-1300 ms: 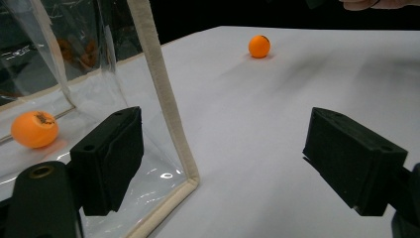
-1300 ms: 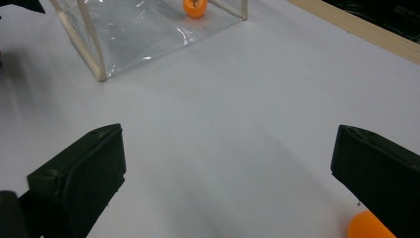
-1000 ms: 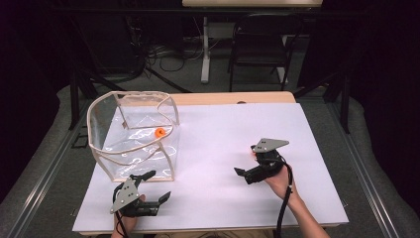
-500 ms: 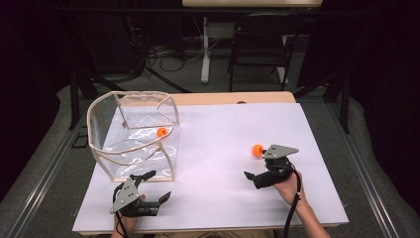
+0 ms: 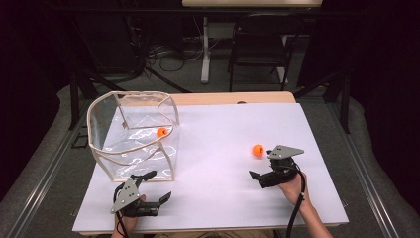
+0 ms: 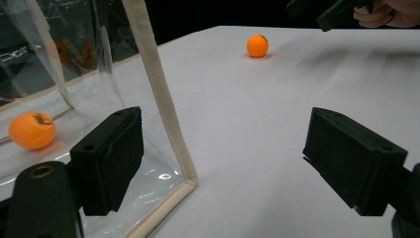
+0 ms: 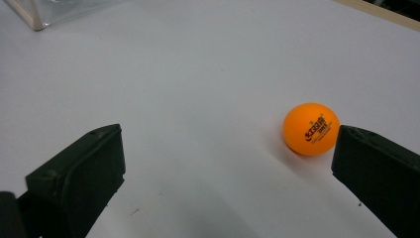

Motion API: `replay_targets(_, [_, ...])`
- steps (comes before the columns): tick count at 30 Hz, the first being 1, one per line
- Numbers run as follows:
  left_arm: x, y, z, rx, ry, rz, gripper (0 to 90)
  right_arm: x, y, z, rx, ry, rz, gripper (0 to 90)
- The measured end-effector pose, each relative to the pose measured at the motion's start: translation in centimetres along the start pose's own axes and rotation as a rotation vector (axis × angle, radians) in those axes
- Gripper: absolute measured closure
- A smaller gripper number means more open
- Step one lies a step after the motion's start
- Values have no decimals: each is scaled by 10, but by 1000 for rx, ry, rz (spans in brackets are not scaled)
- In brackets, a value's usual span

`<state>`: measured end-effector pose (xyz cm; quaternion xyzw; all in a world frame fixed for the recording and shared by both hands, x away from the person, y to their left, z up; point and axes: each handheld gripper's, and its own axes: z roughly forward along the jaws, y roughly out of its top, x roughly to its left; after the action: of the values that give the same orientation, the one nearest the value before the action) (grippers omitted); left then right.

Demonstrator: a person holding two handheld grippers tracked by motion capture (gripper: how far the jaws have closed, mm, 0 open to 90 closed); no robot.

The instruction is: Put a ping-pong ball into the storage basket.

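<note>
Resting on the white surface (image 5: 218,148), an orange ball (image 7: 311,129) with small unreadable dark print lay just beside the right gripper (image 5: 267,174), jaws wide apart. The left gripper (image 5: 148,191), jaws also apart, faced a clear bag (image 5: 133,136) holding another ball (image 5: 162,132).

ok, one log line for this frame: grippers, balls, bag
left gripper: open, idle by clear bag | right gripper: open, beside loose ball | second ball: in bag
</note>
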<state>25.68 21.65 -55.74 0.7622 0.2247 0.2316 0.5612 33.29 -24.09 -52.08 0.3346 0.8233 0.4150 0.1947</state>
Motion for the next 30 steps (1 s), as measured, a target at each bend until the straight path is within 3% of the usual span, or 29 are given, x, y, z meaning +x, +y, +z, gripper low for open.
replay_targets(12, [0,0,0,-1,0,0,157,-13,0,-3,6,-39,9,0])
replay_targets(30, [2,-1,2,6,4,-5,157,-27,8,8,20,-62,-6,0])
